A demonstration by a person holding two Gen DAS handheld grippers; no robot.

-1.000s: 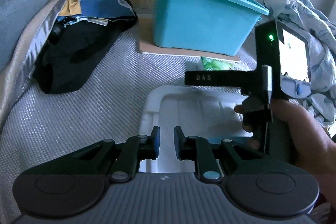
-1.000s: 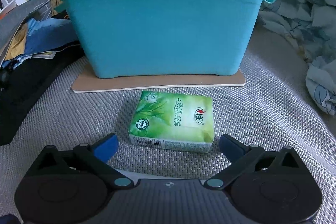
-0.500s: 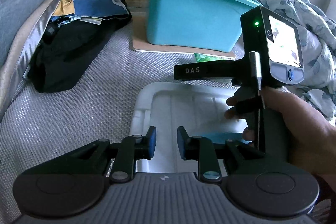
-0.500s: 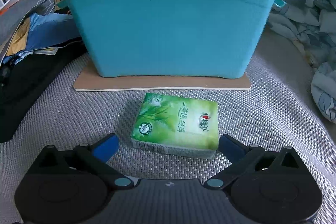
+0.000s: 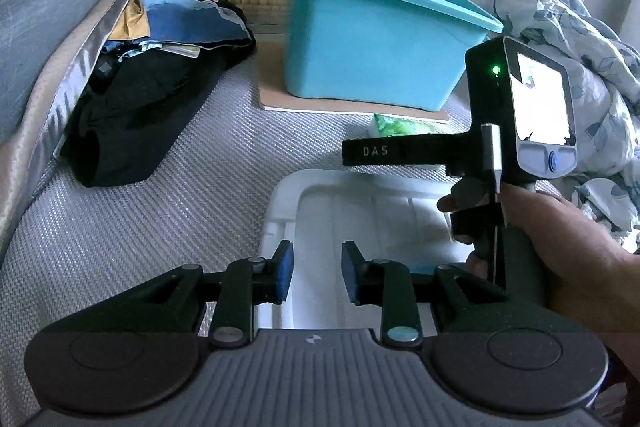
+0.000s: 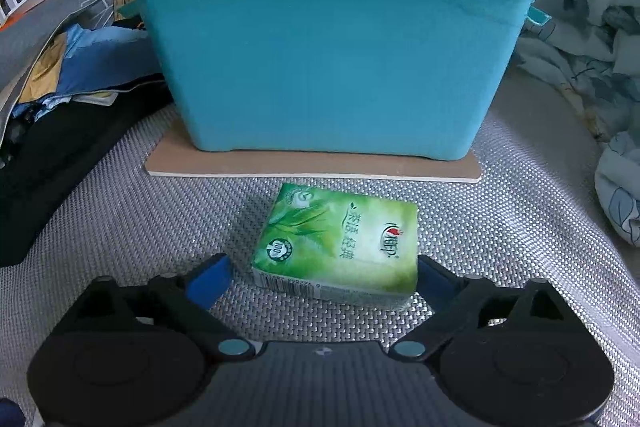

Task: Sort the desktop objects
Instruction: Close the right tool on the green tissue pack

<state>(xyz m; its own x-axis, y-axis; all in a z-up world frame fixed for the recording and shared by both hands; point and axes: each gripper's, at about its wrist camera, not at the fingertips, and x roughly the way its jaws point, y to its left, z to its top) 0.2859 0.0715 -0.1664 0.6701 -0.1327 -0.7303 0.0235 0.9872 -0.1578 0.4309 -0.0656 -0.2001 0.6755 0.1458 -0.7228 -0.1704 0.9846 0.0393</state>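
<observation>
The step in hand looks like the pick-up of the green plastic-wrapped tissue pack (image 6: 340,247), which lies flat on the silver woven mat (image 6: 520,227), just in front of the thin brown board (image 6: 312,169) that carries the tall teal plastic tub (image 6: 328,39). The right gripper (image 6: 322,277) brackets the pack's near end: its jaws stand wide and have just been closing a little, the right blue pad looks at or touching the pack's corner, and the left pad (image 6: 208,281) is clear of the wrapper, so nothing is clamped yet. The next move calls for closing squarely on the 2 short sides, gently since the soft pack will squash, then a lift high enough to clear the tub's rim. The left gripper (image 5: 316,277) hovers over a white plastic lid (image 5: 280,223); its jaws, narrowly apart, have just been opening with nothing between them.
</observation>
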